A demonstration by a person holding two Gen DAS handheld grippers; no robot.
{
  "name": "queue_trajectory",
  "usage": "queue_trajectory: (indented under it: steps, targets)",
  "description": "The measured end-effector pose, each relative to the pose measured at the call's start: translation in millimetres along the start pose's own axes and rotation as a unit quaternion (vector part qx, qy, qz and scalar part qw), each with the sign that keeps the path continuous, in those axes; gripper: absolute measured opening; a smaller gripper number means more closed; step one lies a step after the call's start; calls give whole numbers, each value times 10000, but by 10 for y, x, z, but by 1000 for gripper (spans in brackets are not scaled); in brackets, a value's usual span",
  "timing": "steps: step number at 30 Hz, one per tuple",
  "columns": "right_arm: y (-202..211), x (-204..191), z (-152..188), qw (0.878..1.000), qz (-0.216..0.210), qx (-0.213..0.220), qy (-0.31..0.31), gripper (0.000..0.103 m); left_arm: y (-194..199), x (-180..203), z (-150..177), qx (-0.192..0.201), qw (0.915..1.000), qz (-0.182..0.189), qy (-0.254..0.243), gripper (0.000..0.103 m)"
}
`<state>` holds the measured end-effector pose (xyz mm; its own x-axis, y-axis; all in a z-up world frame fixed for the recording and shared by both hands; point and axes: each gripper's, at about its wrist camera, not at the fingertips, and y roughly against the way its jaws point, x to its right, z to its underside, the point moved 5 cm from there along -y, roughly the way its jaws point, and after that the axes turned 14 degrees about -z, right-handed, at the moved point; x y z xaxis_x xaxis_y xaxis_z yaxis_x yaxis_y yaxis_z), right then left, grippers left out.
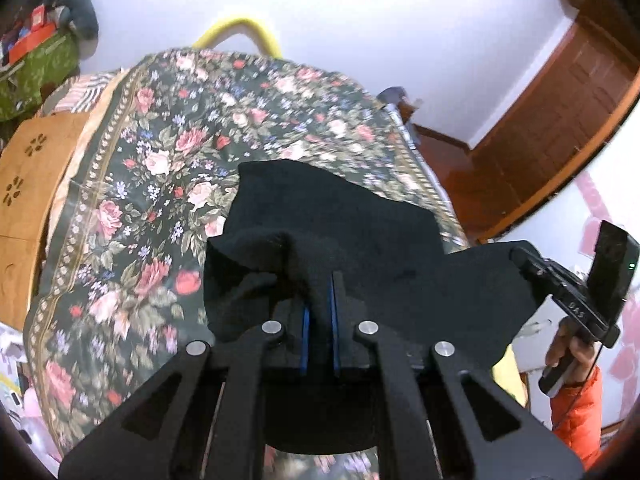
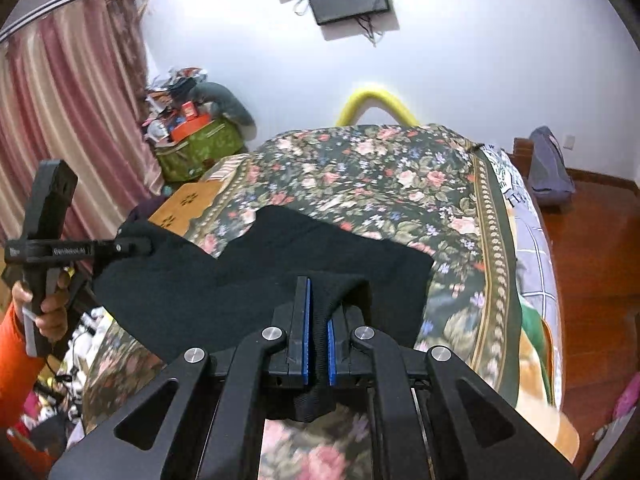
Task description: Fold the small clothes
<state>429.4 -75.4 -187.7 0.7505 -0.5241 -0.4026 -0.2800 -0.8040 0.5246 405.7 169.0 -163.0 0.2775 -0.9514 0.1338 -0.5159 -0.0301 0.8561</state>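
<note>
Pinching a bunched edge of the black garment (image 1: 332, 232) between narrowed, blue-padded fingers, the left gripper (image 1: 319, 300) is holding it above the floral bedspread (image 1: 168, 140), with the right gripper (image 1: 520, 258) gripping the cloth's far corner in the left wrist view. Clamping another fold of the black garment (image 2: 256, 280) between nearly closed fingers, the right gripper (image 2: 319, 312) is keeping it stretched over the floral bedspread (image 2: 380, 168) toward the left gripper (image 2: 136, 246), which is holding the opposite corner in the right wrist view.

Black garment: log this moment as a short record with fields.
garment: black garment, held up, far part lying on the bed
left gripper: shut on a bunched edge
right gripper: shut on another edge
surface: floral bedspread
fold state: no fold visible yet
nearby: yellow tube behind the bed
</note>
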Motion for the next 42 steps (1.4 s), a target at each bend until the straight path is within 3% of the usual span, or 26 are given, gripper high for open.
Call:
queue_trajectory:
  steps: [6, 8, 10, 15, 16, 17, 19, 21, 27, 31, 33, 39, 42]
  targets:
    - [-479, 483, -78, 9990, 215, -314, -252, 6, -829, -68, -205, -501, 9986, -122, 102, 9]
    - [-652, 738, -56, 9972, 204, -434, -577, 6, -1054, -110, -243, -620, 9977, -279, 72, 18]
    - [-754, 905, -27, 9946, 112, -600, -843, 7, -1204, -134, -266, -750, 9969, -220, -131, 19]
    - [-699, 922, 19, 9944, 18, -753, -738, 16, -1107, -194, -309, -742, 9960, 32, -491, 26]
    - [-656, 909, 24, 9948, 56, -741, -689, 20, -1041, -214, -331, -643, 9965, -73, -521, 33]
    - [-607, 895, 19, 9952, 103, -720, -657, 22, -956, -235, -356, -494, 9968, -265, -565, 50]
    - [-458, 853, -2, 9965, 275, -557, -558, 43, -730, -302, -408, 28, 9949, -808, -599, 72]
    - [-286, 758, -12, 9978, 390, -375, -379, 49, -539, -327, -392, 382, 9912, -1053, -701, 72]
    - [-79, 420, 115, 9991, 159, -392, -45, 55, -270, -209, -22, 368, 9893, -901, -1084, 73]
    - [-151, 227, 365, 9977, 4, -672, 101, 56, -319, -38, 275, 332, 9845, -950, -1433, 87]
    - [-252, 193, 498, 9966, -100, -817, 69, 56, -415, 26, 382, 346, 9794, -1155, -1620, 88]
    - [-671, 269, 687, 9919, -223, -1241, -138, 56, -835, -108, 332, 87, 9750, -1715, -1407, 88]
    - [-805, 348, 548, 9921, -182, -1242, -89, 56, -954, -241, 213, -13, 9812, -1595, -1088, 90]
